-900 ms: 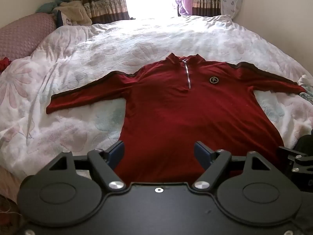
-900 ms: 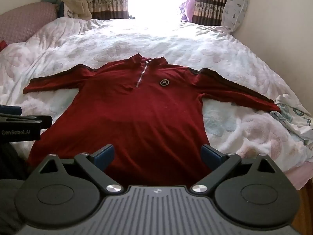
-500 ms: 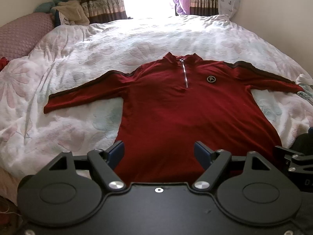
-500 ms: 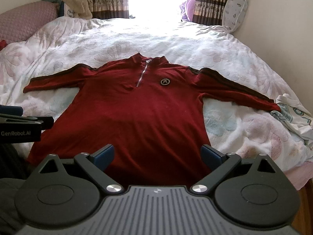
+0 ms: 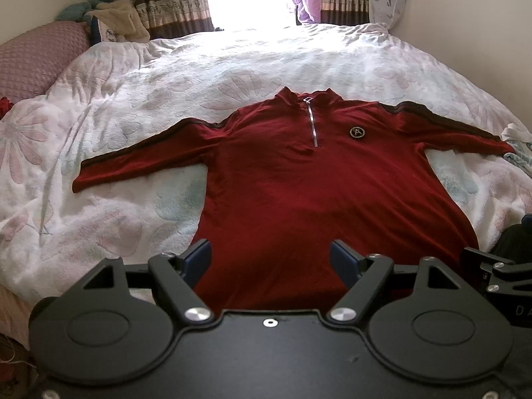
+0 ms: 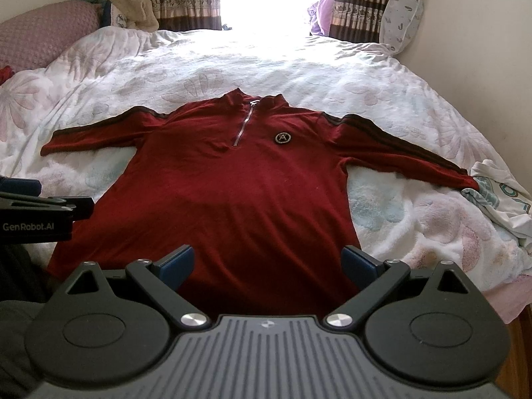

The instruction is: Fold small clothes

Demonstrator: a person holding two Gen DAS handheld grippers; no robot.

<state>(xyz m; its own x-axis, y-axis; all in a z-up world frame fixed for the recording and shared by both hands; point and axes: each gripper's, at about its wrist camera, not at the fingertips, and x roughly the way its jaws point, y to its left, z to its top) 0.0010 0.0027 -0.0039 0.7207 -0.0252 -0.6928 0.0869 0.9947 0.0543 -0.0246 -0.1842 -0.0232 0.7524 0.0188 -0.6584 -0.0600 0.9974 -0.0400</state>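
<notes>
Bedding fills most of both views: a white quilted duvet with pale pink and blue flower print (image 5: 139, 219) covers the bed, and the dark red long-sleeved zip-neck top with a round chest badge (image 5: 299, 193) lies flat on it, front up, collar toward 12 o'clock and hem toward 6 o'clock. Both sleeves are spread wide, one reaching toward 9 o'clock and the other toward 3 o'clock. Bare duvet stretches on the 9 o'clock side of the body and from the collar up to the window end.

The left gripper (image 5: 271, 257) hangs over the hem with its blue-padded fingers (image 5: 199, 256) spread wide and nothing between them. The right gripper (image 6: 267, 261) hangs likewise over the hem, fingers apart and empty; whether either touches the cloth cannot be told. Each gripper shows at the edge of the other's view.

At the cuff toward 3 o'clock a crumpled white garment with teal print (image 6: 498, 196) lies touching or just beside the sleeve end, near the bed's edge. A cream wall (image 6: 482, 33) runs close along that side. At 10 o'clock sits a pink quilted pillow (image 5: 36, 56), with a beige fleecy bundle (image 5: 123, 20) behind it. Brown-banded striped curtains (image 5: 166, 0) frame a bright window at 12 o'clock, and a white patterned cushion (image 6: 402, 16) leans at 1 o'clock.
</notes>
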